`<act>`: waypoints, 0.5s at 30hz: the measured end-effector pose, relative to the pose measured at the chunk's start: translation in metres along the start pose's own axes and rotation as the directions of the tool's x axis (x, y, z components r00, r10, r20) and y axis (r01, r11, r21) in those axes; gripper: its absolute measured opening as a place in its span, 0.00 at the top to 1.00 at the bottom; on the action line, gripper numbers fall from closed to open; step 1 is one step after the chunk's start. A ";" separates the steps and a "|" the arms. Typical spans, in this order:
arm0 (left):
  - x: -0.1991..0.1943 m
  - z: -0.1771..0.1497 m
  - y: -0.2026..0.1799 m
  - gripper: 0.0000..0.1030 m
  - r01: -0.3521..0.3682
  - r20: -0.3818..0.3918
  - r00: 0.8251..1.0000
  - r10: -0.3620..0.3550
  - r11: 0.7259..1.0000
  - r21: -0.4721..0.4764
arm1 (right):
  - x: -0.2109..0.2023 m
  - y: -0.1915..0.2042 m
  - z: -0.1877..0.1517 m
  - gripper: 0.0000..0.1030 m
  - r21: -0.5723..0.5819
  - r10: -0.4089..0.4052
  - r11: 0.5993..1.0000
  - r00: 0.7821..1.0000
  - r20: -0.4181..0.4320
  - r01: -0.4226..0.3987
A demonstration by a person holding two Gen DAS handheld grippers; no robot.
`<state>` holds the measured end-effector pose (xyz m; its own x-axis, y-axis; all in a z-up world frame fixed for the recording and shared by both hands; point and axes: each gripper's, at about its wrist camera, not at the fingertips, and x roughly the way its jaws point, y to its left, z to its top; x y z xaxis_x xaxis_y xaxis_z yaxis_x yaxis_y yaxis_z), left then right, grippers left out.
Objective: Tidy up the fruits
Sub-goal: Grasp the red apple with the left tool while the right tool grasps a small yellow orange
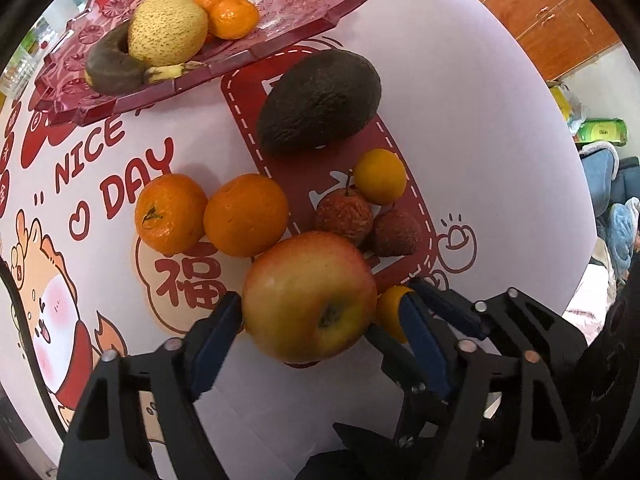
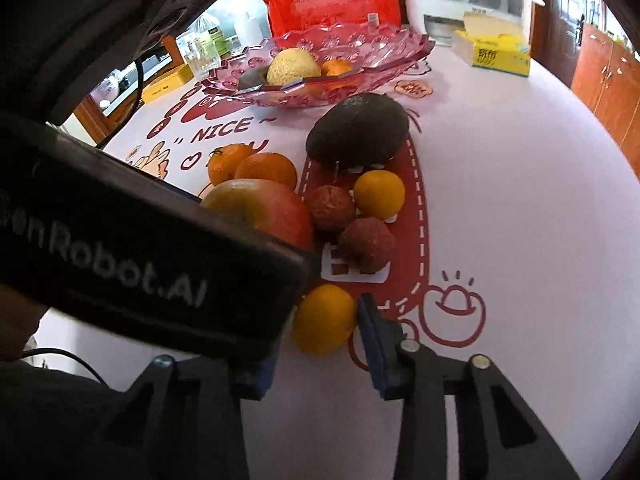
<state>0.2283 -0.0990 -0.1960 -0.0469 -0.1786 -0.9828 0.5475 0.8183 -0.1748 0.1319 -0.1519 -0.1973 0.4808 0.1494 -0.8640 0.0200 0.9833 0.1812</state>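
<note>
In the left wrist view my left gripper (image 1: 316,320) has its blue pads on both sides of a red-yellow apple (image 1: 308,300) on the table; the left pad touches it, the right pad is close. My right gripper (image 2: 320,344) is around a small orange citrus (image 2: 324,318), which also shows beside the apple (image 1: 390,312); whether it squeezes is unclear. Beyond lie two mandarins (image 1: 208,214), an avocado (image 1: 320,102), a yellow citrus (image 1: 380,176) and two wrinkled red fruits (image 1: 368,222). The pink glass bowl (image 1: 280,8) holds a melon, mandarins and a dark banana.
The left gripper's body (image 2: 140,264) blocks the left of the right wrist view. A red package (image 2: 332,0) and a yellow tissue box (image 2: 496,52) stand behind the bowl. The printed tablecloth (image 1: 460,120) covers the table.
</note>
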 end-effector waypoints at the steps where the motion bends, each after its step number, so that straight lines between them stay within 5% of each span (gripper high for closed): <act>1: 0.000 0.001 0.000 0.30 -0.008 0.001 1.000 0.008 1.000 0.001 | 0.001 -0.001 0.001 0.69 0.002 0.004 1.000 1.000 -0.008 -0.004; 15: 0.003 -0.001 0.015 0.36 0.007 -0.008 1.000 -0.008 0.999 -0.051 | 0.008 0.004 0.008 0.70 -0.039 0.077 0.996 0.993 -0.092 -0.081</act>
<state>0.2356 -0.0872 -0.2012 -0.0576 -0.1807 -0.9819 0.5038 0.8438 -0.1848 0.1431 -0.1477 -0.2000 0.3986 0.2339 -0.8868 -0.0537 0.9712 0.2320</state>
